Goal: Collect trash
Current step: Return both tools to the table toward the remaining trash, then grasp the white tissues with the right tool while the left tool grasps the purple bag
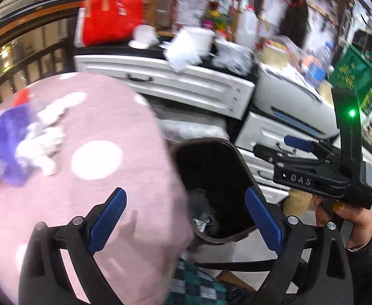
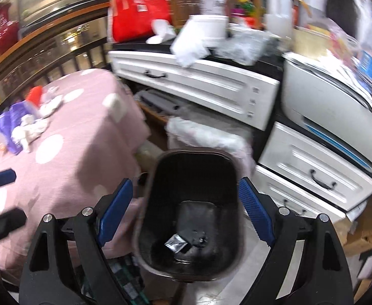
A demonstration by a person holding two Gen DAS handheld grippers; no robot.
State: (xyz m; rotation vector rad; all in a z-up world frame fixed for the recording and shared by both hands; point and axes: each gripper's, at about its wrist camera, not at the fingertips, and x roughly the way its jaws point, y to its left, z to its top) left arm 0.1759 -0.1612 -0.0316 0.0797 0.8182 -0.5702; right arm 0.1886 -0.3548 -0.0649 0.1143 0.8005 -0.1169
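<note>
The left tool has its blue pads spread wide apart and nothing sits between them. In the left wrist view it hangs over the edge of a tabletop covered in a pink cloth with white dots, with the dark bin showing in the gap between the pads at lower centre.

The right tool is also wide open and holds nothing. In the right wrist view it sits directly above the bin, whose open mouth fills the space between the two pads without touching them. At the bottom of the bin lies a crumpled silver wrapper beside some dark scraps.

The remaining trash is on the tabletop, at the left of both views: a heap of crumpled white tissue lying against a purple packet, with a small red thing just behind. The heap is blurred.

The right tool also appears at the right edge of the left wrist view, gripped from below by a hand.

White drawers stand behind the bin.
</note>
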